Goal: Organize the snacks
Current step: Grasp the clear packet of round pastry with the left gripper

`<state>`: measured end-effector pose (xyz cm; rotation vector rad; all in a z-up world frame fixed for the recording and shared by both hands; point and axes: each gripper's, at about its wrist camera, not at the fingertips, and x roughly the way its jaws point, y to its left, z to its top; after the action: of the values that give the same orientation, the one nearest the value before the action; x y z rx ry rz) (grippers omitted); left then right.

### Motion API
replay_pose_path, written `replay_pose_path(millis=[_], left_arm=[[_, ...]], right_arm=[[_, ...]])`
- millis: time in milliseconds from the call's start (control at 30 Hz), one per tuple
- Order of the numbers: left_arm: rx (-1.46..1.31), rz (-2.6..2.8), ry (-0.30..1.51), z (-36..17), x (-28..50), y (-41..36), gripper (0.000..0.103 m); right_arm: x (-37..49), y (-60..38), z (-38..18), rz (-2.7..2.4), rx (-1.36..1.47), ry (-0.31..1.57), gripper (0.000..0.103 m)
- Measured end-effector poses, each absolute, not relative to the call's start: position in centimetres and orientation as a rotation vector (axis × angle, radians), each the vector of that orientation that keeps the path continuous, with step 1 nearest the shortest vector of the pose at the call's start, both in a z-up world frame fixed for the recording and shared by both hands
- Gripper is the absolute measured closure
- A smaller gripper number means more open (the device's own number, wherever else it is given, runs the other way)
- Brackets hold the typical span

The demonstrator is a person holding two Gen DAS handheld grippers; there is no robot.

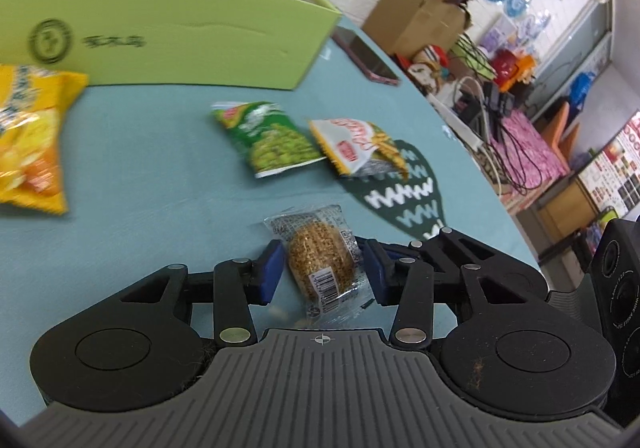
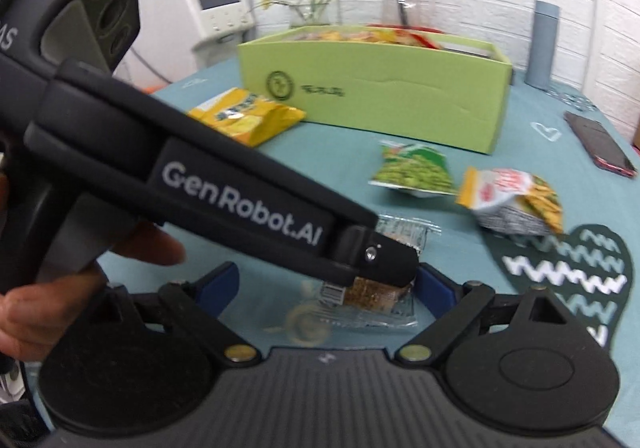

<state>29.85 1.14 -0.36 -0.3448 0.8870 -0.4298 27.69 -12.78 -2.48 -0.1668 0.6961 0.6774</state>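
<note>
A round sesame cake in a clear wrapper lies on the teal tablecloth. My left gripper has its blue pads against both sides of the wrapper, shut on it. In the right wrist view the left gripper crosses in from the left, held by a person's hand, and covers most of the cake. My right gripper is open, its pads wide on either side of the same packet without touching it. The green box, holding several snacks, stands behind.
Loose on the cloth are a yellow chip bag, a green pea packet and a white-and-red packet. A phone lies right, near a grey bottle. A heart mat is front right.
</note>
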Motion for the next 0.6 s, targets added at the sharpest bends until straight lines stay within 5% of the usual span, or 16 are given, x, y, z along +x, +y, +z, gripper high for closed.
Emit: replay_pose_path(millis=[600], left_arm=[[-0.401, -0.343, 0.821, -0.6, 24.7, 6.9, 0.075]], right_arm=[[24.4, -7.1, -2.6, 0.736, -0.243, 0.669, 0.010]])
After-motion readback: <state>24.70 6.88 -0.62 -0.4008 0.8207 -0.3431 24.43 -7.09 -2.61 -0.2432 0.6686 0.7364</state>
